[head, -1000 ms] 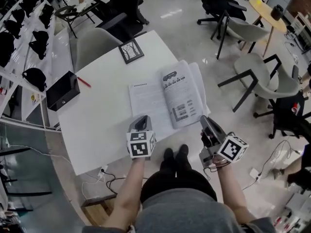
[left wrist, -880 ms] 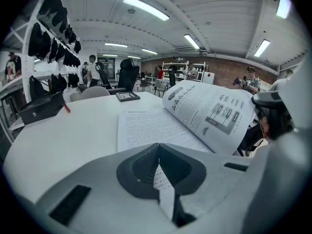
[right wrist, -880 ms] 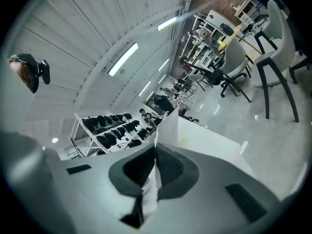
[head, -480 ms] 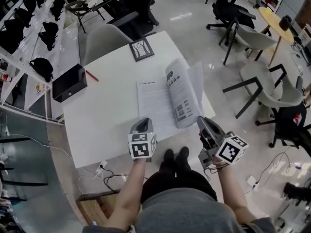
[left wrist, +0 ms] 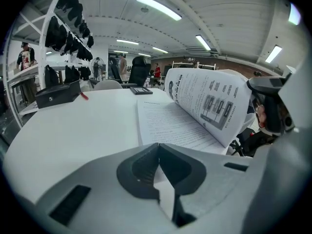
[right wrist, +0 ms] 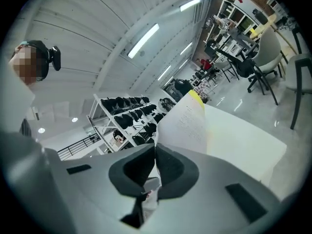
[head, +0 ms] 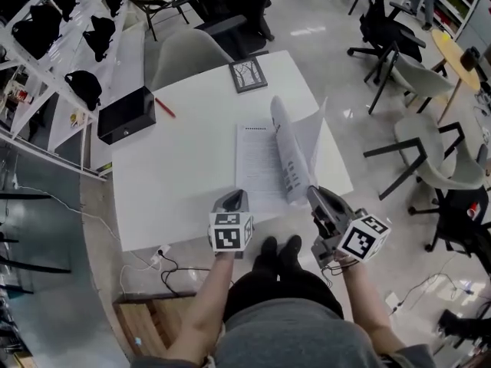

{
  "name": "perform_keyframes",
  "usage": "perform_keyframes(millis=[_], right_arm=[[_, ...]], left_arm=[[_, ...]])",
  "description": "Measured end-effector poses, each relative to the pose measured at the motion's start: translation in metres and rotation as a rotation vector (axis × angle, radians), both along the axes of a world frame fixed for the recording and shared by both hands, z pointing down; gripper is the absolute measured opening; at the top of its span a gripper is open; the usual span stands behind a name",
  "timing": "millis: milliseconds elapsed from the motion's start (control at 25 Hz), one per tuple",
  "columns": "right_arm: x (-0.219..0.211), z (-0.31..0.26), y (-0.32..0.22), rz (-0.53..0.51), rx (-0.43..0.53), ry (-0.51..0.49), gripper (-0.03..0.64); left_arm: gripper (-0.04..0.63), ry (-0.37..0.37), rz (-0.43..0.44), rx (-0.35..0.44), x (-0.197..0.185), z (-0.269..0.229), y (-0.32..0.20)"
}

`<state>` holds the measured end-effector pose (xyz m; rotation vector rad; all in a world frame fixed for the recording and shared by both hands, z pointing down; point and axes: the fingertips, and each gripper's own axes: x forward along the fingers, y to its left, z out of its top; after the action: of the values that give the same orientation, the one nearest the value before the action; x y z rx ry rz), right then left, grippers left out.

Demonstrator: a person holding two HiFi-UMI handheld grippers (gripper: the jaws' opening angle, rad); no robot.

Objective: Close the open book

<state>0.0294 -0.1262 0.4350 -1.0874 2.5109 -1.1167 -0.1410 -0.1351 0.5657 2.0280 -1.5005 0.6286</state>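
Your right gripper [head: 314, 194] pinches the raised right-hand pages of the white printed book [head: 265, 163]; your left gripper [head: 237, 197] has its jaws pressed together, empty.

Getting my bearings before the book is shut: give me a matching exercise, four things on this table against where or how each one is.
Things
1. lifted pages
2. black box
3. red pen
4. framed picture

Place or state
A. flat at the far edge of the table
B. lying just right of the box
C. standing up from the book, pinched in the right gripper
D. at the table's left edge

Pairs: 1-C, 2-D, 3-B, 4-A
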Motion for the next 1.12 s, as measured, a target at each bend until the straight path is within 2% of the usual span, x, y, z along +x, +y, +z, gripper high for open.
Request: perform_keyframes(millis=[520,840,1120], right_arm=[[-0.058,0.008,0.008,-0.176,0.016,0.060,0.012],[-0.093,0.037,0.012,-0.277,-0.041,0.084,0.012],[-0.109,0.058,0.009,-0.330,-0.058,0.209,0.012]], left_arm=[[0.006,0.030,-0.039,-0.021,-0.006,0.007,0.006],[0.006,0.046,-0.040,-0.025,-0.006,0.007,0.009],[0.006,0.055,-0.038,-0.026,-0.006,0.007,0.010]])
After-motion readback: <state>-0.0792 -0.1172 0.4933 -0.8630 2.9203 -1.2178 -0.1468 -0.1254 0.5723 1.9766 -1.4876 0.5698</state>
